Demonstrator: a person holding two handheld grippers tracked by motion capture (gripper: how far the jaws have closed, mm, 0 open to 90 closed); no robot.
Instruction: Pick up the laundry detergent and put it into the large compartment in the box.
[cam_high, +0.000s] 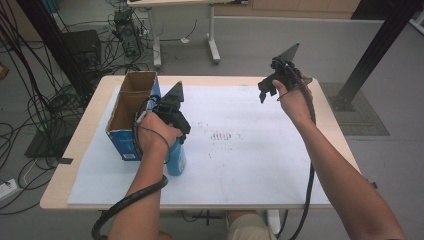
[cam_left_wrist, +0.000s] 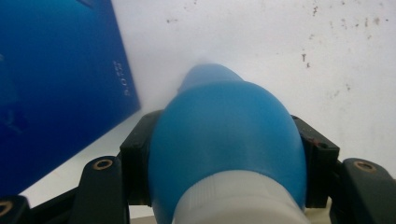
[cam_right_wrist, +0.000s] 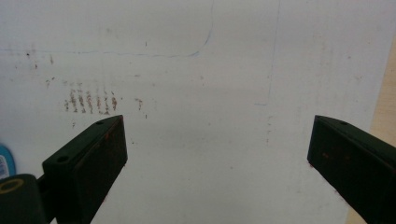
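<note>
L fingers (cam_left_wrist: 140, 154) clamped on blue bottle (cam_left_wrist: 224, 140)

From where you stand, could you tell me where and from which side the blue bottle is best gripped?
Grip the blue bottle across its rounded shoulder, just below the white cap, coming down from above. It stands upright beside the cardboard box, so the top is free. The left gripper already clamps it there, one jaw on each side of the bulge, which looks like a steady hold.

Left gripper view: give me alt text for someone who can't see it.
The left gripper is clamped on a blue bottle with a white cap, seen from cap end. A blue box stands at left on the white, speckled table sheet.
</note>
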